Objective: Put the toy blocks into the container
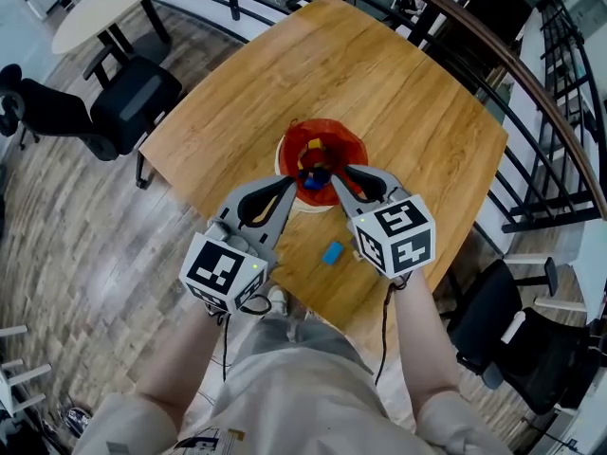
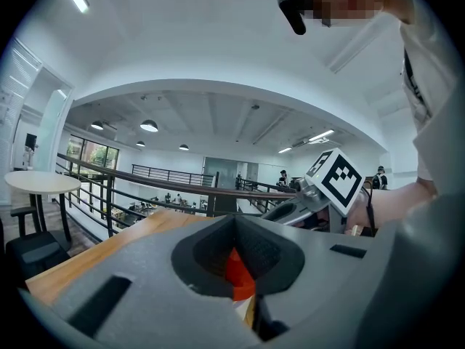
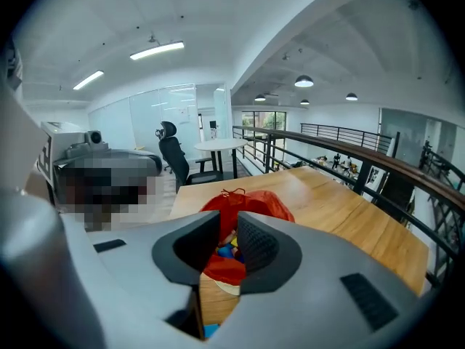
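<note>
A red bag (image 1: pixel 327 142) serves as the container and sits on a pale round base (image 1: pixel 313 207) in the middle of the wooden table (image 1: pixel 398 93). Blue and yellow blocks (image 3: pixel 227 249) lie inside it. One light blue block (image 1: pixel 332 252) rests on the table nearer to me, between the two grippers. My left gripper (image 1: pixel 292 191) is at the bag's near left rim, and in the left gripper view (image 2: pixel 237 259) red fabric (image 2: pixel 238 273) sits pinched between its pads. My right gripper (image 1: pixel 336 179) hovers over the bag's near right rim. In its own view (image 3: pixel 228 244) the jaws stand a narrow gap apart with nothing between them.
The table's near edge runs just behind the light blue block. A black railing (image 1: pixel 531 83) curves along the far and right sides. Black office chairs stand at the left (image 1: pixel 123 102) and lower right (image 1: pixel 512 330). A round white table (image 1: pixel 104 3) is at the far left.
</note>
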Motion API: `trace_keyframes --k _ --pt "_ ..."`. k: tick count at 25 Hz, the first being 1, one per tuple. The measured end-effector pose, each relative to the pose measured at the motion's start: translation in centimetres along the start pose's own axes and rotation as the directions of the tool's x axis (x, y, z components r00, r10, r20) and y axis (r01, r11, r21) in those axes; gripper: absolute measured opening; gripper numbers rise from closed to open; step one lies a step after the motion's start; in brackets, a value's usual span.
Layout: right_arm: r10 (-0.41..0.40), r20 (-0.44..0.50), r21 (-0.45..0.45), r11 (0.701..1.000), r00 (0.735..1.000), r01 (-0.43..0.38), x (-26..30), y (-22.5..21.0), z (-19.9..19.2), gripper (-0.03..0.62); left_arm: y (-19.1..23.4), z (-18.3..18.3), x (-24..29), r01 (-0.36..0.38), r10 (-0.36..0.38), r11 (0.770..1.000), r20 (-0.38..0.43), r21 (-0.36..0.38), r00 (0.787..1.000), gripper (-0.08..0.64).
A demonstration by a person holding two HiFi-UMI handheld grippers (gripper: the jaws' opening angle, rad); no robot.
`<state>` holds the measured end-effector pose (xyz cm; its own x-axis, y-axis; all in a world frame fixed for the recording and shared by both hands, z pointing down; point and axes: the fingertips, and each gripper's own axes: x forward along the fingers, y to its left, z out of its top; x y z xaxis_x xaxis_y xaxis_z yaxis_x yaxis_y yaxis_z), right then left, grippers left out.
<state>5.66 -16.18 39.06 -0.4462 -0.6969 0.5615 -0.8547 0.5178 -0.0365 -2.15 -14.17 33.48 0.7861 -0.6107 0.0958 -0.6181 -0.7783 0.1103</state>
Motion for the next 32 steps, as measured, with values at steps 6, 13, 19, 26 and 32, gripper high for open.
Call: trace_keyframes --k 6,13,19,26,32 --pt "-0.001 0.163 0.013 1.0 0.987 -0.001 -3.5 1.1 2.4 0.063 -1.4 1.5 -0.9 0.001 -0.001 1.0 0.026 0.004 1.0 0.012" --pt "-0.02 0.321 -0.002 1.0 0.947 0.022 -8.2 3.0 4.9 0.054 -3.4 3.7 -2.3 0.011 -0.013 1.0 0.061 0.028 0.998 0.012" --pt "-0.012 0.398 -0.03 0.999 0.917 0.026 -12.1 5.2 6.4 0.049 -5.2 5.9 -4.1 0.015 -0.02 0.998 0.097 0.055 0.995 0.012" --pt "-0.028 0.496 -0.046 0.997 0.868 0.058 -17.3 7.3 7.4 0.043 -7.5 8.1 -6.5 0.015 -0.026 0.996 0.127 0.087 0.992 0.012" --pt "-0.043 0.529 -0.059 0.994 0.848 0.087 -19.9 8.7 7.0 0.04 -9.0 9.0 -8.1 0.016 -0.034 0.991 0.128 0.133 0.991 0.012"
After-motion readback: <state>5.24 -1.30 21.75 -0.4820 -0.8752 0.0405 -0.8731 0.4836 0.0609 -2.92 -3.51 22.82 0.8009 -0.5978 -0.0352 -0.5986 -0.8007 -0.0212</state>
